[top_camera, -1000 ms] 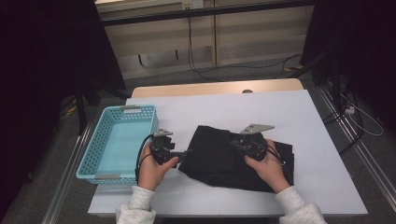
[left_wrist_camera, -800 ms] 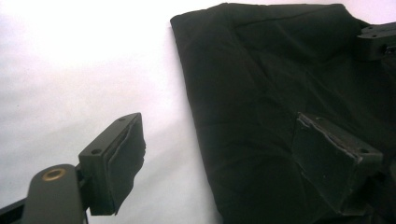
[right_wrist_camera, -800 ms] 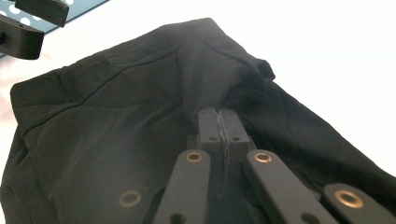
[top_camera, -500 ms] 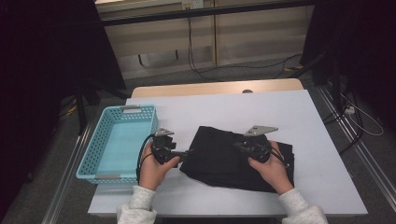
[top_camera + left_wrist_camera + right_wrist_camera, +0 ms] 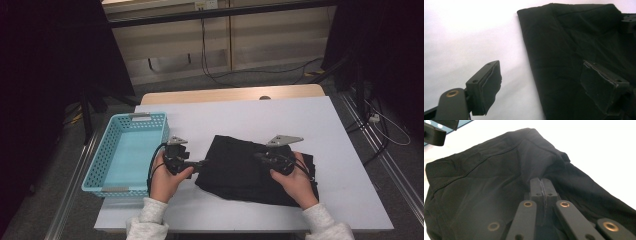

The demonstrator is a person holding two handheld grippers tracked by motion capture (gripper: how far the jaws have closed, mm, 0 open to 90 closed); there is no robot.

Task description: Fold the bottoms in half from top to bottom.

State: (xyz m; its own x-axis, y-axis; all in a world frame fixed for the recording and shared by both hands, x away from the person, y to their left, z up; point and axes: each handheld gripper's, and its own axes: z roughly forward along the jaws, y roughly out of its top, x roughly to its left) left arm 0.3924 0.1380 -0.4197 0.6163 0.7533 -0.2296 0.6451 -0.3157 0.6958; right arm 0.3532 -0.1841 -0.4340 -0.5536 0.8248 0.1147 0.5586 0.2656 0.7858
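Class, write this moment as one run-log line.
left gripper: open, at black cloth edge | right gripper: shut on black cloth | blue basket: empty

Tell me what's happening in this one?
A person works a black garment on a white table with two handheld grippers. The right gripper is shut, pinching a fold of the cloth. The left gripper is open at the garment's edge, one jaw over the cloth. A light blue basket sits beside it.
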